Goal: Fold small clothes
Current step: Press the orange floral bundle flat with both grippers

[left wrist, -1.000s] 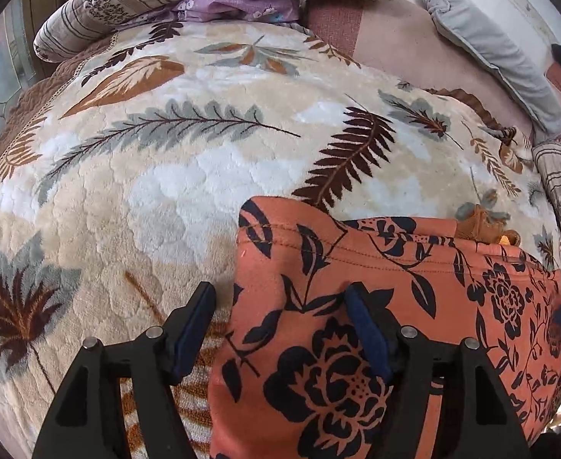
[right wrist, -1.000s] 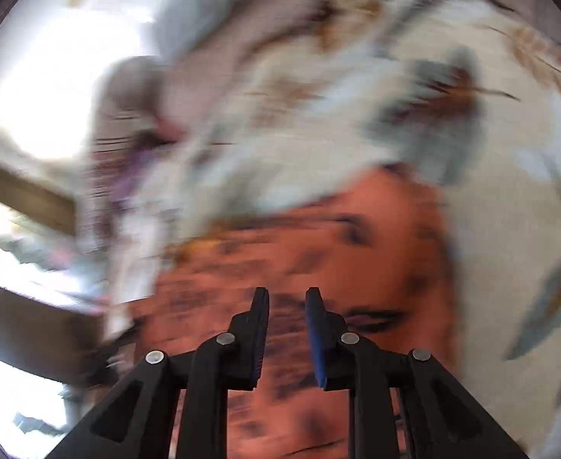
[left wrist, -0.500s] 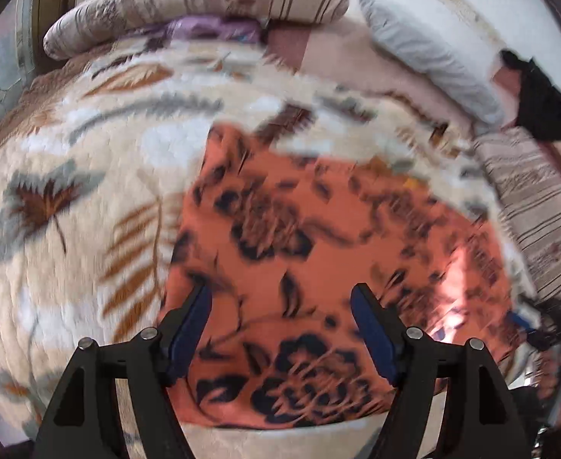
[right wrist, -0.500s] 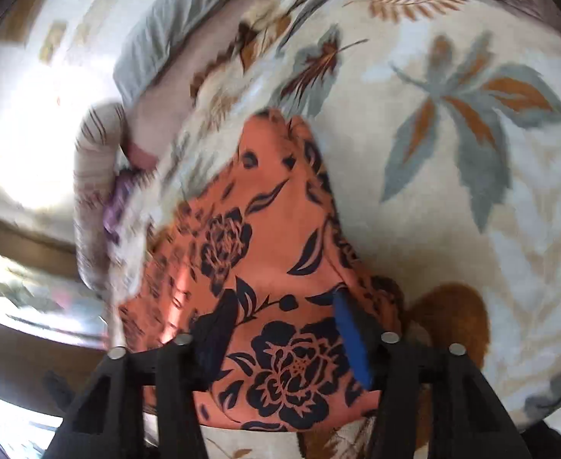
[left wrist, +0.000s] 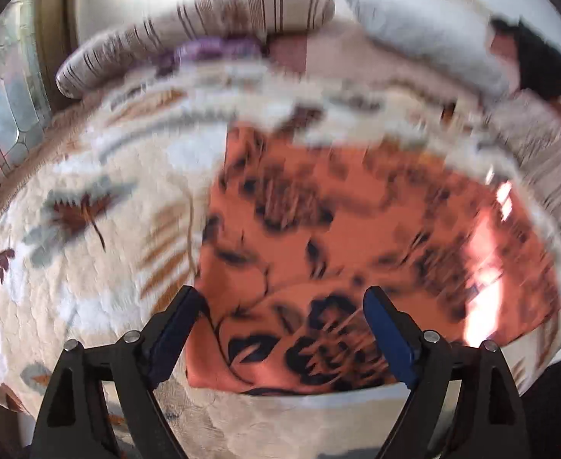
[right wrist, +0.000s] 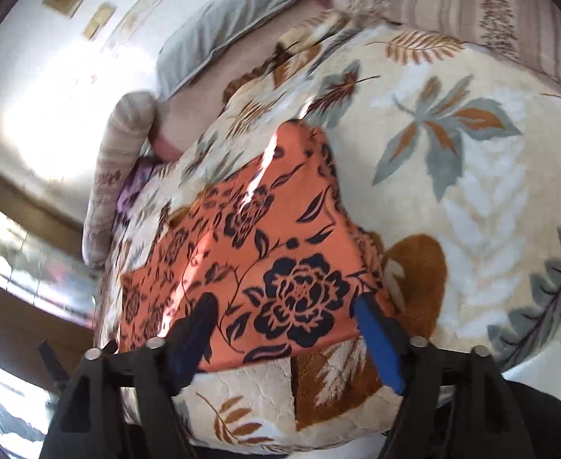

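An orange garment (left wrist: 341, 237) with a dark floral print lies folded flat on the leaf-patterned blanket (left wrist: 89, 267); the right wrist view shows the same garment (right wrist: 265, 252). My left gripper (left wrist: 280, 313) hovers over the garment's near left corner, its jaws opening, with nothing pinched between them. Over the near right corner, my right gripper (right wrist: 284, 317) also has its jaws opening and the pads stand clear of the cloth. The left wrist view is blurred.
Striped bolster pillows (left wrist: 204, 30) and a grey pillow (left wrist: 426, 34) line the far side of the bed. A purple cloth (left wrist: 211, 49) sits under the bolster. A dark object (left wrist: 544, 65) lies at the far right. The blanket's near edge (right wrist: 280, 428) drops off close below.
Both grippers have pulled back toward the near edge, so more of the garment shows. The right gripper went from nearly shut to wide; the left widened a little. The garment lies folded.
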Demonstrator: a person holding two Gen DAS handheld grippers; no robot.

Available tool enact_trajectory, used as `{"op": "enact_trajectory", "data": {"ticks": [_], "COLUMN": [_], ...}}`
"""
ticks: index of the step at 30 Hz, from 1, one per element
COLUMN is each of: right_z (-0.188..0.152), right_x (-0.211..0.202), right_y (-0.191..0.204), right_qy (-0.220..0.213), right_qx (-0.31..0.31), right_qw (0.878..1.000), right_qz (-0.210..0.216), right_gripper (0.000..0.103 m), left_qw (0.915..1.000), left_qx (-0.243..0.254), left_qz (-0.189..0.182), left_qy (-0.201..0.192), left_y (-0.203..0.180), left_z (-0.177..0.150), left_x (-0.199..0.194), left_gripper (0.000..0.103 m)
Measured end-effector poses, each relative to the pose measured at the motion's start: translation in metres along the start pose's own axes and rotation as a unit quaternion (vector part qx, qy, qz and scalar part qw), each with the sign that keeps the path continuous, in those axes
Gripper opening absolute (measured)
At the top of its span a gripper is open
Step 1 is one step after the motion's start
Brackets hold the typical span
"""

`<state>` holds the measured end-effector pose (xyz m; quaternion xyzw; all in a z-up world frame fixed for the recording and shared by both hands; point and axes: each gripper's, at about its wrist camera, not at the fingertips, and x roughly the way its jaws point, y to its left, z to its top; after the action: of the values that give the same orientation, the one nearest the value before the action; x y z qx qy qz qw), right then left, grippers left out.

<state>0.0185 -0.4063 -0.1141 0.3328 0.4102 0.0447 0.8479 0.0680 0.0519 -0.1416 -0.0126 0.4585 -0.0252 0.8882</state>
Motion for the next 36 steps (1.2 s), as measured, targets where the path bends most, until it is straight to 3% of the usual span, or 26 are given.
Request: {"op": "enact_trajectory", "data": {"ticks": [1, 2, 5, 7, 10, 15, 18, 21, 22, 24, 26, 30, 31, 33, 34, 36], "right_z": [-0.001, -0.003, 0.004, 0.017, 0.048, 0.101, 0.123, 0.144, 0.148, 0.15, 0.149, 0.134, 0.128, 0.117, 0.114, 0.11], "right_x": [0.013, 0.021, -0.004, -0.02, -0.024, 0.04, 0.092, 0.123, 0.124, 0.119, 0.11, 0.092, 0.094, 0.107, 0.108, 0.091], "right_y": [-0.012, -0.027, -0.02, -0.002, 0.028, 0.04, 0.033, -0.01, -0.031, -0.048, -0.032, -0.003, -0.001, -0.012, -0.018, -0.012], "right_qy": [0.032, 0.062, 0.019, -0.018, -0.042, 0.018, 0.062, 0.031, 0.008, -0.012, -0.014, -0.01, 0.0, 0.032, 0.027, 0.011], "right_qx": [0.02, 0.06, 0.051, 0.026, -0.015, -0.001, 0.018, 0.057, 0.104, 0.156, 0.123, 0.072, 0.066, 0.06, 0.07, 0.074], "right_qw": [0.999, 0.995, 0.998, 0.999, 0.999, 0.997, 0.992, 0.997, 0.992, 0.982, 0.988, 0.99, 0.99, 0.995, 0.995, 0.995], "right_qz": [-0.03, -0.059, -0.031, -0.031, 0.008, 0.078, 0.105, 0.036, 0.064, 0.103, 0.088, 0.124, 0.123, 0.073, 0.063, 0.061], "right_gripper": [0.078, 0.077, 0.077, 0.077, 0.077, 0.077, 0.077, 0.075, 0.074, 0.074, 0.076, 0.077, 0.078, 0.078, 0.072, 0.075], "left_qw": [0.9995, 0.9999, 0.9992, 0.999, 0.9982, 0.9967, 0.9976, 0.9998, 0.9998, 0.9998, 0.9999, 0.9992, 0.9992, 0.9996, 0.9998, 0.9997], "left_qx": [0.006, -0.006, -0.038, -0.028, -0.028, -0.026, -0.016, -0.014, -0.017, -0.003, -0.007, -0.026, -0.028, -0.021, -0.013, -0.011], "left_qz": [0.022, 0.012, -0.006, 0.003, -0.007, -0.029, -0.033, -0.012, -0.011, -0.001, -0.004, -0.021, -0.02, -0.015, -0.011, -0.016], "left_qy": [0.023, 0.011, -0.008, -0.035, -0.052, -0.072, -0.059, -0.009, -0.002, -0.018, -0.015, -0.024, -0.022, -0.013, -0.011, -0.012], "left_y": [0.002, 0.006, 0.015, 0.013, 0.009, -0.006, -0.016, -0.018, -0.016, -0.017, -0.016, -0.012, -0.012, -0.014, -0.015, -0.015], "left_z": [-0.006, -0.007, -0.001, 0.003, 0.012, 0.03, 0.037, 0.035, 0.033, 0.031, 0.033, 0.034, 0.033, 0.034, 0.034, 0.035], "left_x": [0.015, 0.012, -0.009, -0.021, -0.031, -0.038, -0.019, 0.017, 0.024, 0.024, 0.024, 0.017, 0.017, 0.022, 0.022, 0.012], "left_gripper": [0.092, 0.093, 0.092, 0.092, 0.092, 0.092, 0.092, 0.092, 0.092, 0.092, 0.092, 0.092, 0.092, 0.092, 0.092, 0.092]}}
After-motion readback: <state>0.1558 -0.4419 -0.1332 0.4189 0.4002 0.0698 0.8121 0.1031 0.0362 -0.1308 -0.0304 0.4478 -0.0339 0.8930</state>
